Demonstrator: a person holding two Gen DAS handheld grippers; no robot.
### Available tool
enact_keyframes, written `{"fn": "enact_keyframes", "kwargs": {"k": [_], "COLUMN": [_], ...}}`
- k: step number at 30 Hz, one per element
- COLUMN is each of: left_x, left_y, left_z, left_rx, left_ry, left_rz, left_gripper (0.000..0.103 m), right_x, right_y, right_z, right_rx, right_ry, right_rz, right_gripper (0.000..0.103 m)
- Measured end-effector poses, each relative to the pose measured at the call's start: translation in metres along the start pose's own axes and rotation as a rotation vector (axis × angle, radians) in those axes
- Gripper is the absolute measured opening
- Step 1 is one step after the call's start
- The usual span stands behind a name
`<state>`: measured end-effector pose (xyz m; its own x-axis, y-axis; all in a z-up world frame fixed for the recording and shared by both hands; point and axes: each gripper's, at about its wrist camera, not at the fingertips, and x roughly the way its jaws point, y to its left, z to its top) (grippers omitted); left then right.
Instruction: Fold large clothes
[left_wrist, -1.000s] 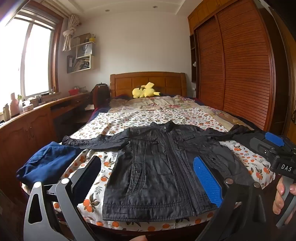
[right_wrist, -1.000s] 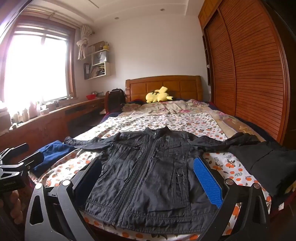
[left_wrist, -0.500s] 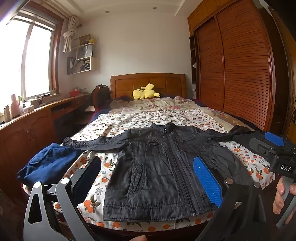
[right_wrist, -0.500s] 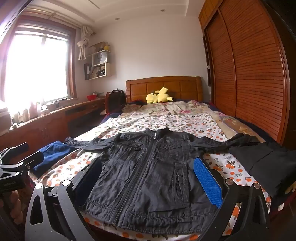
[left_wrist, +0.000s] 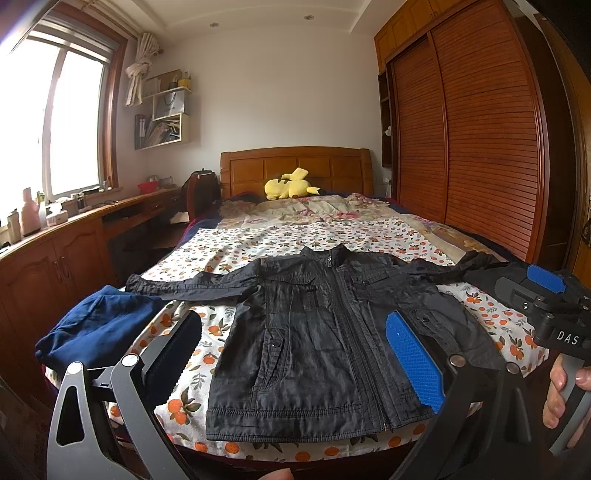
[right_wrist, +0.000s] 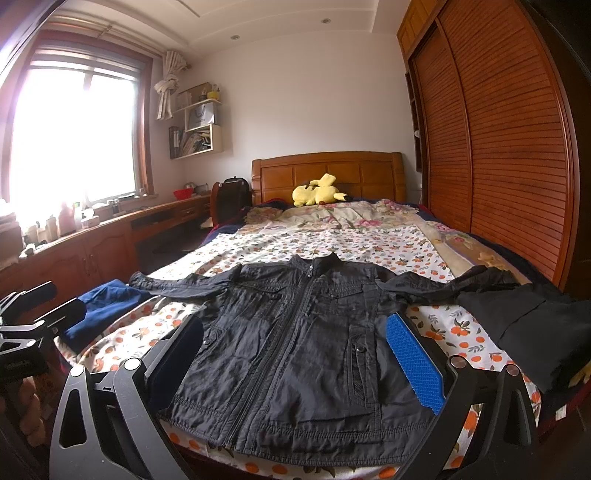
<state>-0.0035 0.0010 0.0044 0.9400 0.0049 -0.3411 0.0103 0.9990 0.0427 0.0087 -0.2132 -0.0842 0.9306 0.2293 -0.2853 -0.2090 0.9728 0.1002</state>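
A black zip jacket lies flat, front up, on the foot of the bed, sleeves spread to both sides; it also shows in the right wrist view. My left gripper is open and empty, held in the air before the bed's front edge, over the jacket's lower half. My right gripper is open and empty at a like height, a little to the right. The right gripper's body shows at the right in the left wrist view; the left gripper's body shows at the left in the right wrist view.
A dark blue garment lies at the bed's left corner. A black folded garment lies at the right corner. The bed has an orange-print sheet, a yellow plush and a wooden headboard. A wardrobe stands right, a long desk left.
Both grippers have drifted slightly; the view has risen a little. The jacket has not moved and both grippers stay open.
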Motion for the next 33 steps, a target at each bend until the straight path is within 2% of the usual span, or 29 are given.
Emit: {"fn": "enact_keyframes", "kwargs": {"k": [13,33], "left_x": [-0.011,-0.012], "left_y": [-0.005,-0.007], "left_z": [0.011,0.011], "left_rx": [0.002,0.002], "left_ry": [-0.011,-0.015], "left_rz": [-0.002,-0.001], "left_gripper": [0.101,0.101], "right_x": [0.0,-0.001], "right_y": [0.0,0.0], "right_z": [0.0,0.002], "right_rx": [-0.001,-0.002], "right_ry": [0.0,-0.001], "right_rz": [0.0,0.001], "right_gripper": [0.096,0.096]}}
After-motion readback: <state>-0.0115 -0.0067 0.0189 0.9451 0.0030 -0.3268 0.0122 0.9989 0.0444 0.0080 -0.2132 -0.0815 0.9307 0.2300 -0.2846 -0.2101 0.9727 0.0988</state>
